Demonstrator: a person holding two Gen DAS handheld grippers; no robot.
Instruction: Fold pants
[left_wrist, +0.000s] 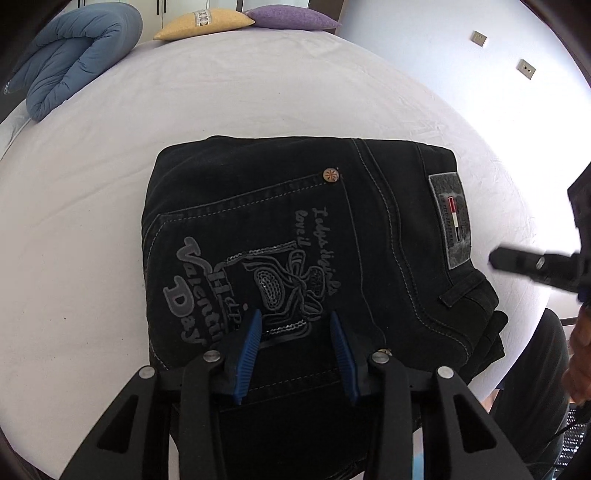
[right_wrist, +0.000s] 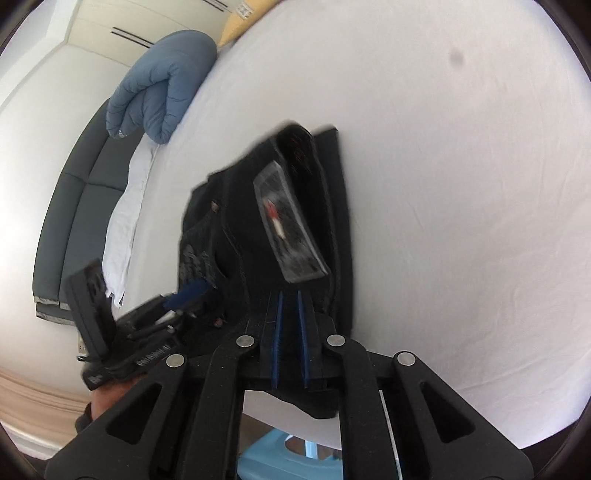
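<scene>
Left gripper (left_wrist: 295, 321) hovering with blue fingers (left_wrist: 249, 354) spread wide over the near end of the folded black pants (left_wrist: 288, 236), gripping nothing. Right gripper (right_wrist: 290, 314) nearly closed, blue pads (right_wrist: 276, 332) narrowly apart, pinching a fold of the pants' (right_wrist: 266, 236) waistband side near the near edge of the bed (left_wrist: 184, 110); seen in the left view as a blurred dark finger (left_wrist: 532, 264) just off the pants' right side. Pants folded into a compact stack on the white sheet close to the near edge, printed back pocket (left_wrist: 243, 266) and grey waistband patch (left_wrist: 452, 221) facing up. Farther back, blue rolled duvet (left_wrist: 74, 55) at the far left corner, yellow pillow (left_wrist: 205, 24) and purple pillow (left_wrist: 291, 16) along the far edge.
</scene>
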